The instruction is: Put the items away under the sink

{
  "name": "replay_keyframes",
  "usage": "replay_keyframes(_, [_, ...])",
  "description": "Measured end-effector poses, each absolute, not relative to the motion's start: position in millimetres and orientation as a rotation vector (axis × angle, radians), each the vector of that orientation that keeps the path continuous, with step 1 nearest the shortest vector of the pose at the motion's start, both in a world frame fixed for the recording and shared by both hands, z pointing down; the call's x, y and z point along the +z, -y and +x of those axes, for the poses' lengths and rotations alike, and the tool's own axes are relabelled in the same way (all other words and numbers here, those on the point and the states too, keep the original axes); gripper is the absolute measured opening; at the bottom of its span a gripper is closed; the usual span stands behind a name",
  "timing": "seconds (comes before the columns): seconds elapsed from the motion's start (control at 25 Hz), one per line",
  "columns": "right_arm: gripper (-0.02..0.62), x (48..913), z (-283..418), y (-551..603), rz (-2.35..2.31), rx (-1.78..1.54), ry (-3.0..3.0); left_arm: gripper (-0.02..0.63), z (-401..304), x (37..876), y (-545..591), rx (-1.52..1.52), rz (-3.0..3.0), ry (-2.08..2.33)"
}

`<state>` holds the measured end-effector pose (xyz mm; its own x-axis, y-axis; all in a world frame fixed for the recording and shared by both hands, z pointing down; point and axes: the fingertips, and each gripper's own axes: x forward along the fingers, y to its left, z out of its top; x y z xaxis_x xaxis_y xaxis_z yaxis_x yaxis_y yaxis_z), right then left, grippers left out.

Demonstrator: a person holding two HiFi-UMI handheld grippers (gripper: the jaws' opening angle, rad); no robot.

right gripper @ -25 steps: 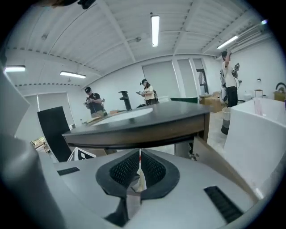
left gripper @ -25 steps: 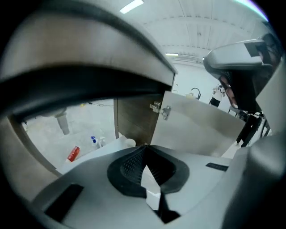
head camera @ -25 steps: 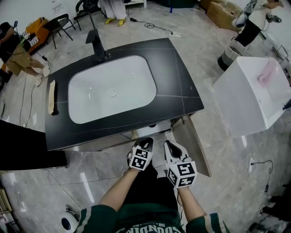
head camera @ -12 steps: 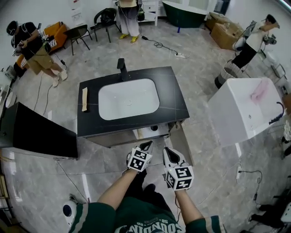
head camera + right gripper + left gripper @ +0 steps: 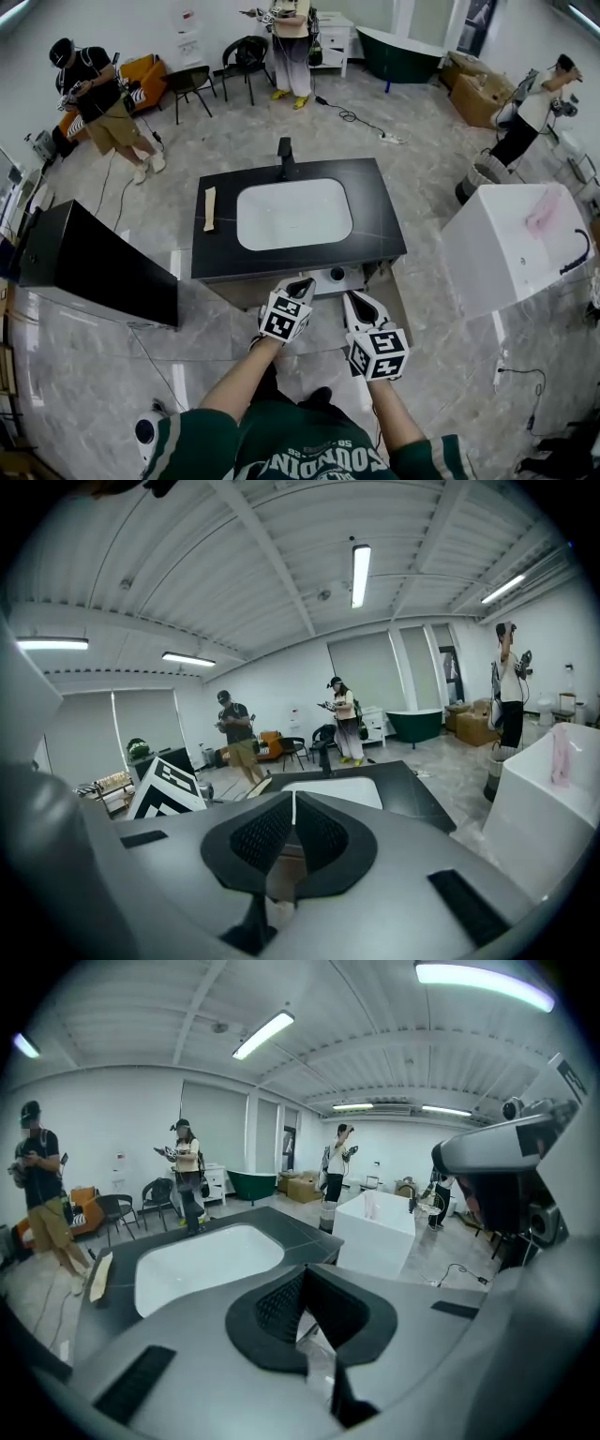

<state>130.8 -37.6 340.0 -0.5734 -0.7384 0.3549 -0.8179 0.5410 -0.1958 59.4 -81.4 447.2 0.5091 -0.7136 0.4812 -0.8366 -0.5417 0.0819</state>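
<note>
1. Storage space under the sink [image 5: 293, 214] stands open at the front edge of the black counter [image 5: 375, 225], a little below the middle of the head view. Inside it shows a pale thing with a dark round spot [image 5: 337, 276]; what it is I cannot tell.
2. Beside this opening, the cabinet door [image 5: 389, 295] is swung out toward the lower right of the frame.
3. On the counter, a flat beige strip [image 5: 209, 208] lies to the left of the sink, apart from it. A black faucet [image 5: 286, 157] stands at the upper edge of the sink.
4. The left gripper [image 5: 301, 284] hangs just below the opening. Its jaws are pressed together with nothing between them, as the left gripper view shows.
5. The right gripper [image 5: 356, 302] is just to the right of it. Its jaws are also pressed together on nothing. Both grippers point toward the cabinet and touch no part of it.
6. The two arms in green sleeves [image 5: 202, 441] come up from the bottom edge of the frame.
7. At the right stands a large white block [image 5: 511, 248] with a pink thing [image 5: 542, 208] on top, well apart from the counter. At the left stands a black box [image 5: 94, 267].
8. In the upper part of the frame, a person [image 5: 94, 94] stands at the upper left near a black chair [image 5: 192, 84], and a green bathtub [image 5: 408, 52] is at the top, right of the middle.
</note>
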Motion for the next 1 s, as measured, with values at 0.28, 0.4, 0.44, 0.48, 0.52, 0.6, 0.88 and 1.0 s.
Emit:
replay_keyframes(0.28, [0.043,337.3,49.1,71.7,1.253,0.476,2.579,0.011,-29.0,427.1,122.8,0.549,2.461,1.385])
replay_keyframes(0.4, [0.043,337.4,10.3,92.5,1.229,0.472,2.579,0.011,-66.9,420.8,145.8,0.559,2.471,1.393])
replay_keyframes(0.44, [0.043,336.4,-2.5,99.8,1.219,0.468,2.581,0.011,-79.6,417.2,153.6,0.555,2.471,1.400])
replay_keyframes(0.48, [0.043,334.9,-14.8,107.7,1.211,0.461,2.583,0.011,-92.3,414.3,161.9,0.548,2.469,1.409])
replay_keyframes(0.52, [0.043,333.3,-26.7,115.9,1.203,0.454,2.585,0.011,-104.9,412.3,170.4,0.541,2.465,1.418])
replay_keyframes(0.6, [0.043,331.5,-49.6,132.3,1.189,0.440,2.588,0.011,-129.5,411.5,186.6,0.532,2.455,1.433])
replay_keyframes(0.88, [0.043,333.8,-113.3,181.9,1.163,0.426,2.578,0.011,-198.4,424.1,229.5,0.523,2.430,1.428])
replay_keyframes(1.0, [0.043,338.0,-139.1,196.0,1.146,0.425,2.568,0.012,-226.1,427.6,245.7,0.521,2.429,1.434])
